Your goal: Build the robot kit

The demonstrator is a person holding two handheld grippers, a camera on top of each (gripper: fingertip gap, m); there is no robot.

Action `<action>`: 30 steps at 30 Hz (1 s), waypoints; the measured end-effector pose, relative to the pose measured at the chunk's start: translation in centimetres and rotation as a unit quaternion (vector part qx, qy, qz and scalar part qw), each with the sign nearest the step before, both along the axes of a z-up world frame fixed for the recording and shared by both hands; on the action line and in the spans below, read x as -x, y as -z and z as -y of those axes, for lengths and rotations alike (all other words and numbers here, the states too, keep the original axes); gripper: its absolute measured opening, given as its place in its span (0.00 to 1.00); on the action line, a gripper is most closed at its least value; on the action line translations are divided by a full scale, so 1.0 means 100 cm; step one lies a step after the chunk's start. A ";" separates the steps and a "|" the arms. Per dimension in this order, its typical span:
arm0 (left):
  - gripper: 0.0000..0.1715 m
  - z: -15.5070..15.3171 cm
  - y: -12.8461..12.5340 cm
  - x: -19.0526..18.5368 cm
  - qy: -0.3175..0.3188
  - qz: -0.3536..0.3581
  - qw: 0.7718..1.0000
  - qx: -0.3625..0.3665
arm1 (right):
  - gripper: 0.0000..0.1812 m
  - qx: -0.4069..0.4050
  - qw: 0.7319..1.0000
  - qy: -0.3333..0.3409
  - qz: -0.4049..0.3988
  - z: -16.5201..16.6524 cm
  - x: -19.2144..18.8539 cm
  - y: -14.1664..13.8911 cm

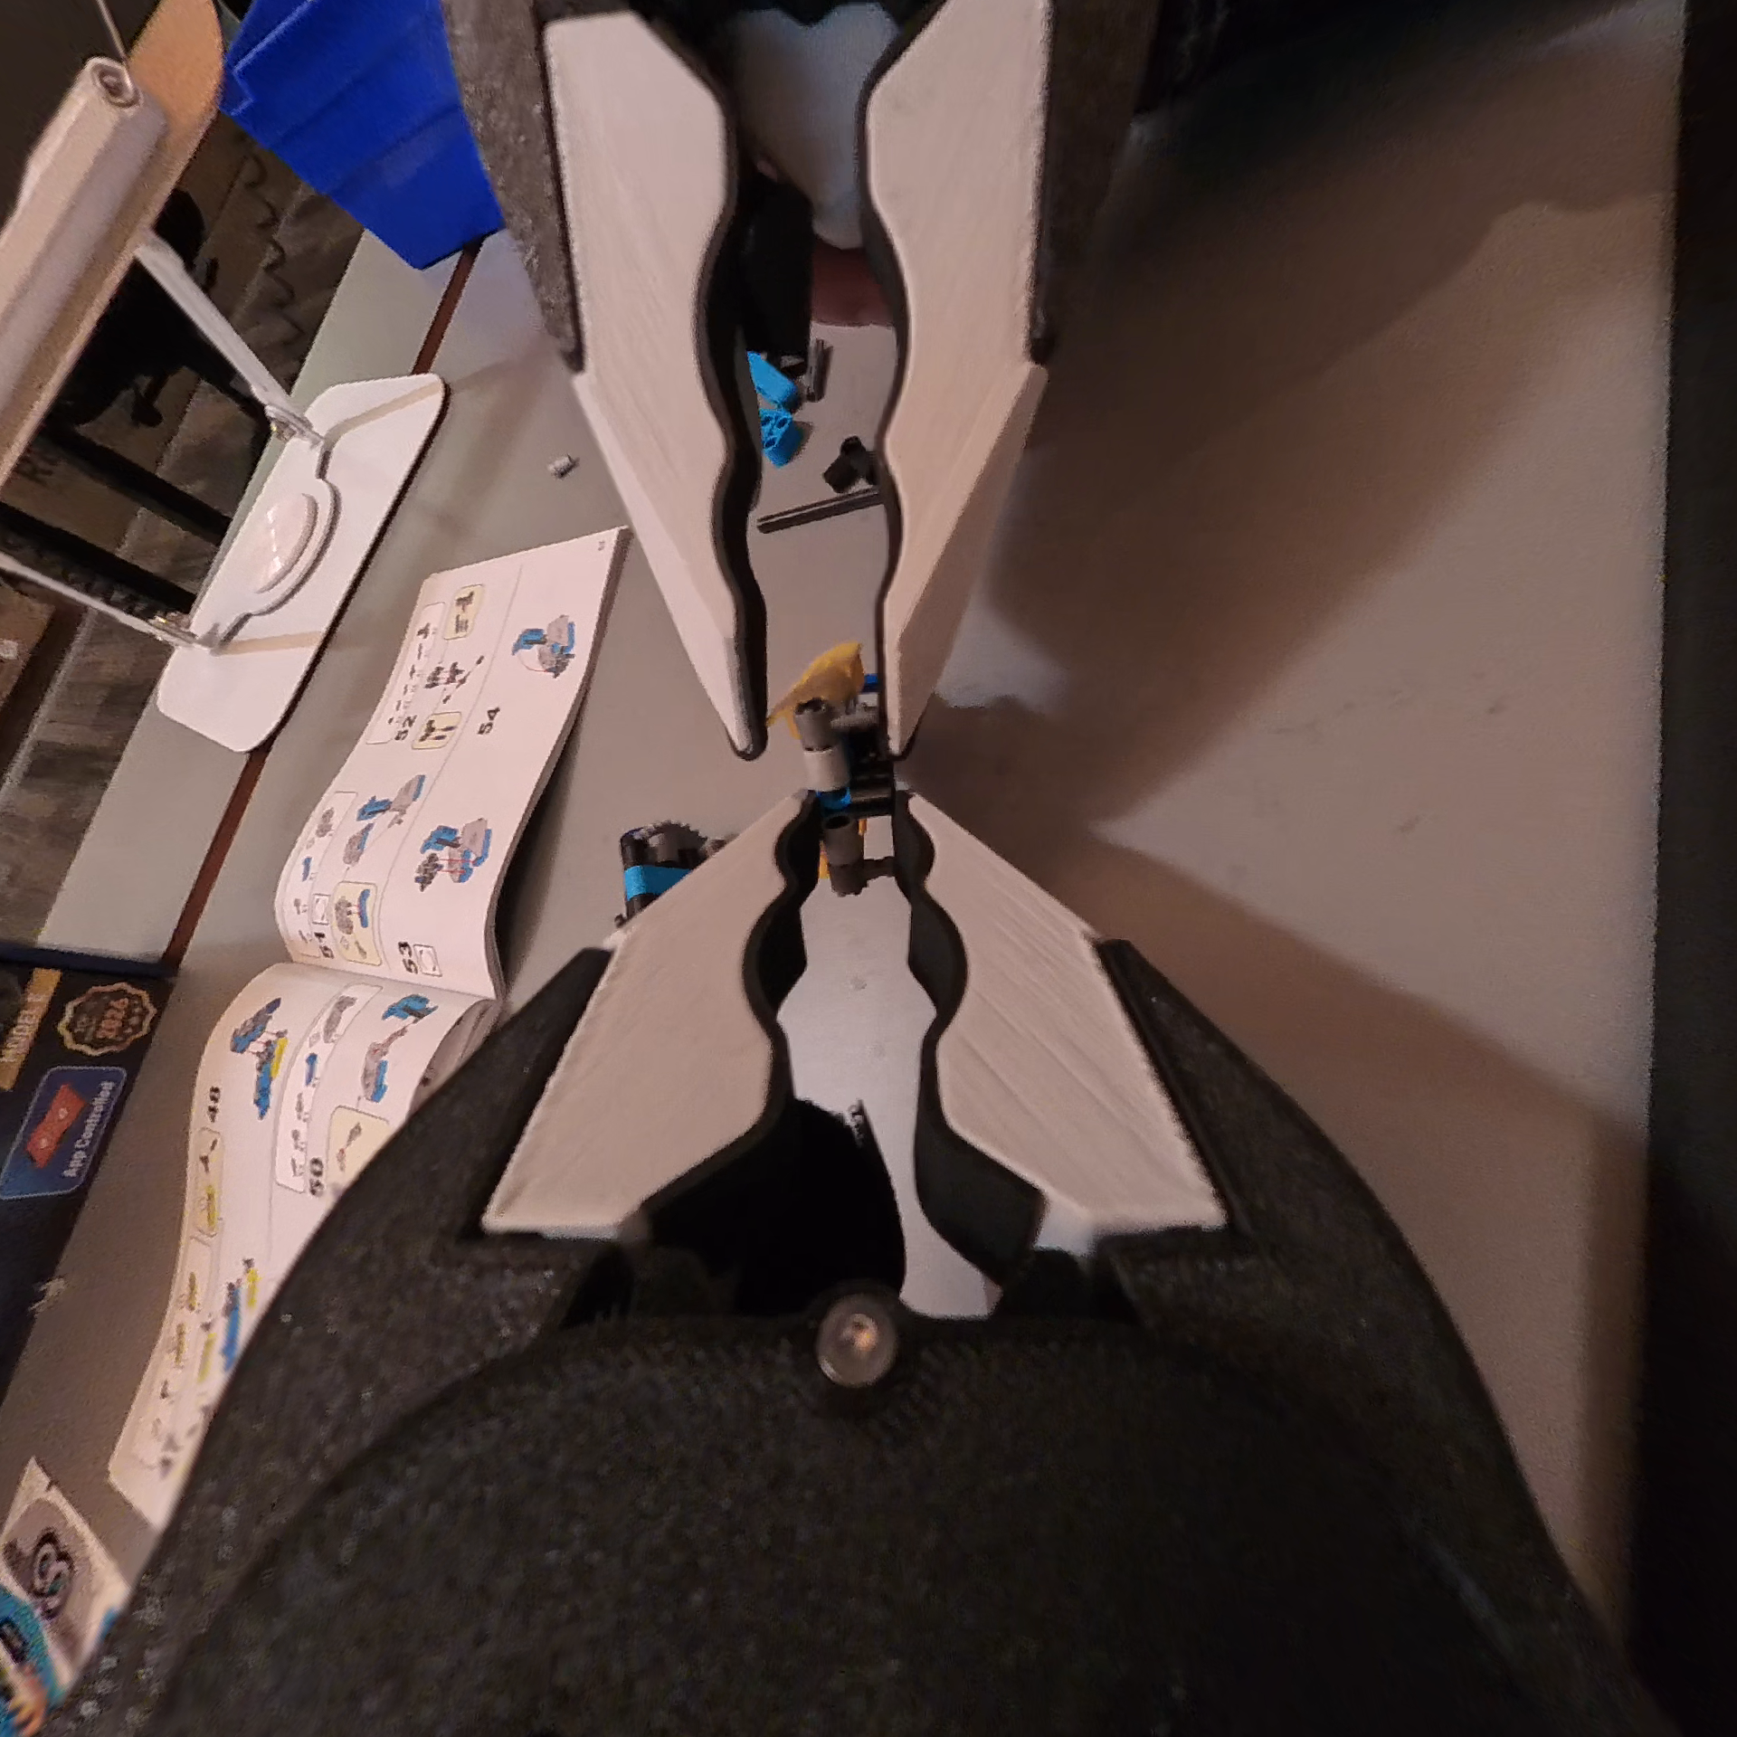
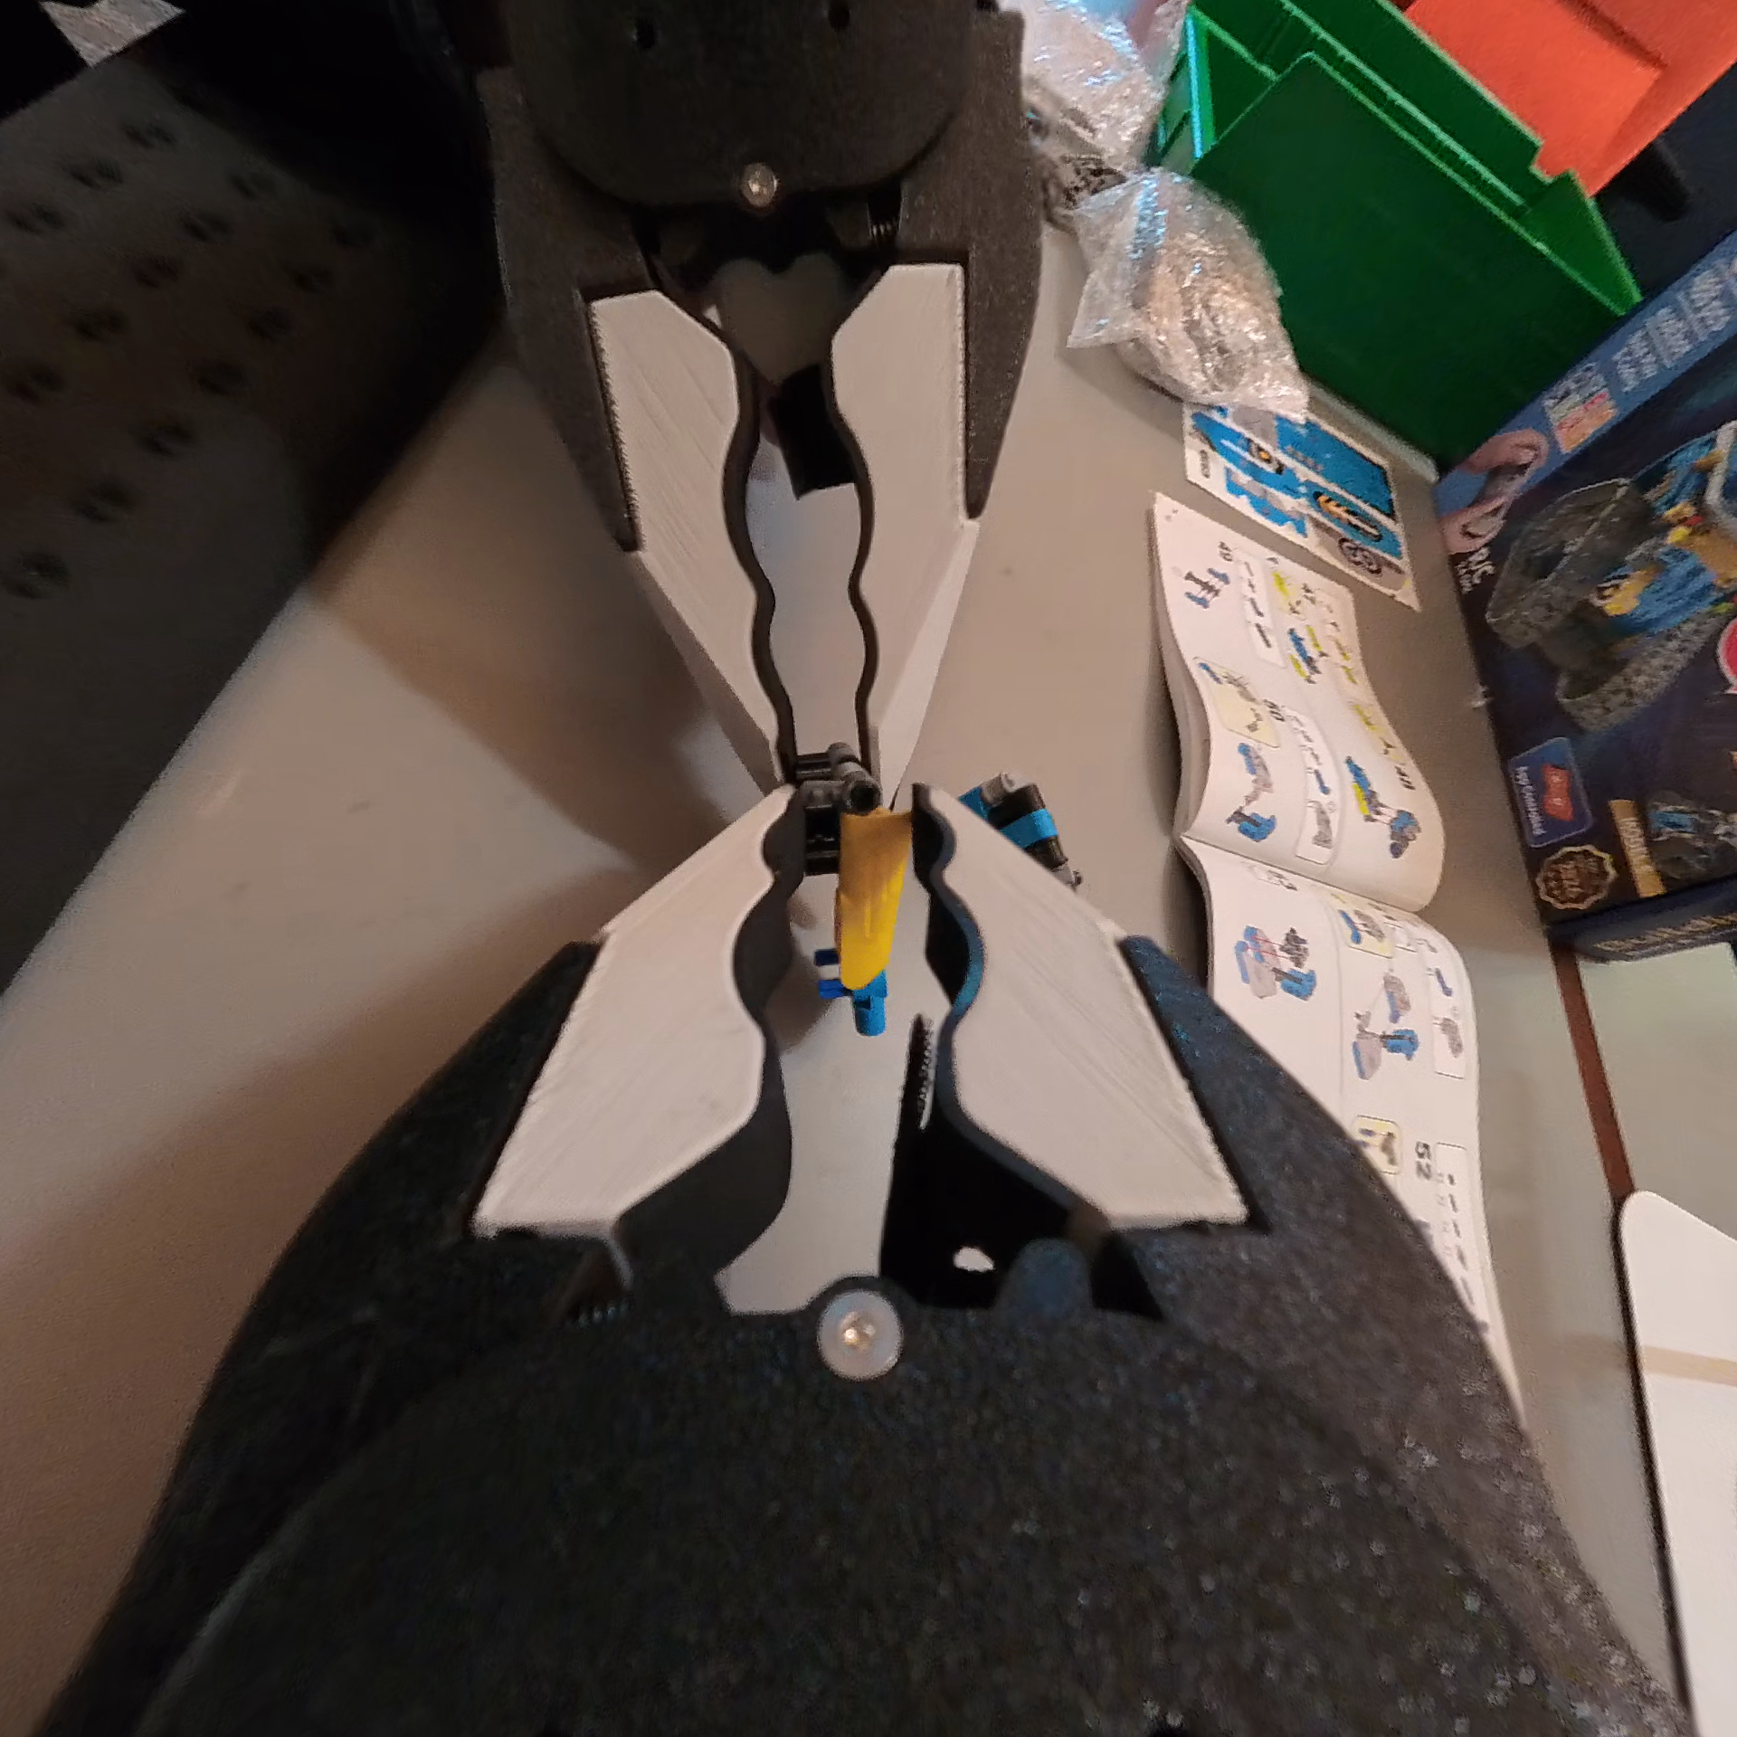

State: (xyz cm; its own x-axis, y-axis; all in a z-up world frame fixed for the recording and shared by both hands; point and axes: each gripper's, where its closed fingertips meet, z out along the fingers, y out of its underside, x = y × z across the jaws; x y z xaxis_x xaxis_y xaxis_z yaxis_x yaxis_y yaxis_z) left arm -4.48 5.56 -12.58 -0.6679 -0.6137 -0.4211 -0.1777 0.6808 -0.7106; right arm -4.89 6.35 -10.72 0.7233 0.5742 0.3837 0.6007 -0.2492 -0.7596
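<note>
The left hand-held gripper (image 1: 839,799) and the right hand-held gripper (image 2: 851,794) meet tip to tip above the bench (image 1: 1269,658), each clenched on an end of one small brick assembly (image 2: 869,893) of grey, black, blue and yellow parts. Held only at the tips, it could twist, snap apart or drop if either pulls or squeezes unevenly. An open booklet (image 2: 1316,846) with numbered steps and a printed box (image 2: 1617,677) lie beside; their wording goes unquoted.

We are counting two grippers meeting tip to tip, and beside the open instruction booklet (image 2: 1316,799): one toy box (image 2: 1617,658), one sticker sheet (image 2: 1297,498), two green bins (image 2: 1391,235).
</note>
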 end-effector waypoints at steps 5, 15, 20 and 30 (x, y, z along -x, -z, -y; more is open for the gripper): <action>0.09 -0.005 -0.003 -0.002 -0.016 -0.006 1.000 0.023 | 0.18 -0.020 0.998 0.038 0.039 -0.005 -0.008 0.001; 0.09 -0.015 -0.027 -0.007 -0.045 -0.046 0.981 0.182 | 0.23 0.045 0.978 0.066 -0.195 -0.002 -0.028 -0.002; 0.09 -0.012 -0.048 -0.005 -0.029 -0.068 0.951 0.300 | 0.20 0.060 0.902 -0.003 -0.428 -0.004 -0.014 -0.027; 0.13 -0.022 -0.039 -0.014 -0.061 -0.083 0.943 0.317 | 0.08 0.054 0.931 0.082 -0.351 -0.014 -0.024 -0.019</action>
State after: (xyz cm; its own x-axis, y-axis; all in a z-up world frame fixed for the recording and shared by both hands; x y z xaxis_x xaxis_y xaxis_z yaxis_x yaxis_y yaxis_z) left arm -3.07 7.74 -8.66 -0.6001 -0.7836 0.1608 -0.3723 0.0956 -0.9232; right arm -2.53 7.79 -8.85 0.8555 0.4415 -0.2704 -0.0872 -0.3921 -0.9158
